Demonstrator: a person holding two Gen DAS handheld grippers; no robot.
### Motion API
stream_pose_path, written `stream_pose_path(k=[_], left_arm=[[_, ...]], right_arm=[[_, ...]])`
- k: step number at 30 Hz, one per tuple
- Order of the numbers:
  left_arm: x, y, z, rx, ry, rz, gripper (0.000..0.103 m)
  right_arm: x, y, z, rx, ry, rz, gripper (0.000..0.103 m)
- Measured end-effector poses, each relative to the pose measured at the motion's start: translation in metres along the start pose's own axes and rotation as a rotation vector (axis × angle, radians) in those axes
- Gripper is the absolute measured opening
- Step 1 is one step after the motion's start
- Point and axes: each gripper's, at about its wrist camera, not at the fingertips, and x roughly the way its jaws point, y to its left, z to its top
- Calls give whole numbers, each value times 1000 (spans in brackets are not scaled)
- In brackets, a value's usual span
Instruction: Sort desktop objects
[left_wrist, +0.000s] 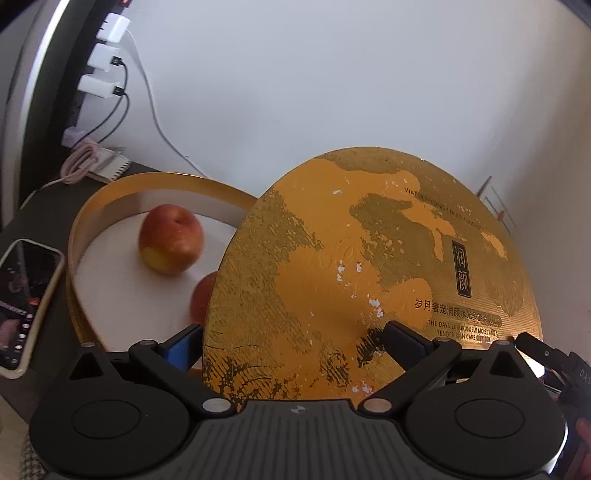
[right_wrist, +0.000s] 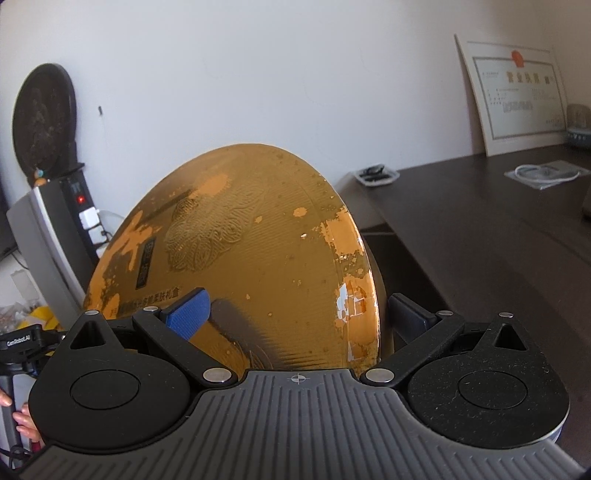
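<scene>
Dark tabletop (right_wrist: 480, 229), running long to the right along a white wall (left_wrist: 332, 74). On it, round gold box (left_wrist: 88, 206), open, white inside, at the left. Round gold lid (left_wrist: 369, 258), worn and flaked, with a dark label and lines of printed text, held tilted on edge over the right part of the box, hiding that side.

Left gripper (left_wrist: 291, 341) straddling the lid's lower left edge: fingers (left_wrist: 184, 347) spread wide, blue pad behind the lid, dark pad in front on the printed face; contact with either pad not clear, so grasp cannot be told. Right gripper (right_wrist: 299, 314) straddling the lid's right rim: blue pad against the gold face, dark pad just behind the rim; fingers wide, clamping or merely bracketing not discernible.

Inside the box, red-and-yellow apple (left_wrist: 170, 239) on the white floor toward the back left. Second red fruit (left_wrist: 202, 297) nearer, half hidden behind the lid's edge.

Phone (left_wrist: 26, 306), screen lit, flat on the tabletop just left of the box. Framed certificate (right_wrist: 517, 92) leaning on the wall at the far right. Power strip (left_wrist: 107, 55) standing at the far left, white chargers plugged in, cables trailing down. Pink cable (left_wrist: 79, 162) coiled beneath it.
</scene>
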Motion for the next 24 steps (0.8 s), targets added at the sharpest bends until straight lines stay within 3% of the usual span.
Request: stream_pose_path(k=[10, 24], left_arm=[[-20, 26, 9, -26, -38, 67, 101], [-29, 61, 36, -11, -46, 204, 101]], right_arm=[[21, 20, -7, -5, 28, 57, 101], [87, 61, -10, 33, 89, 178, 101]])
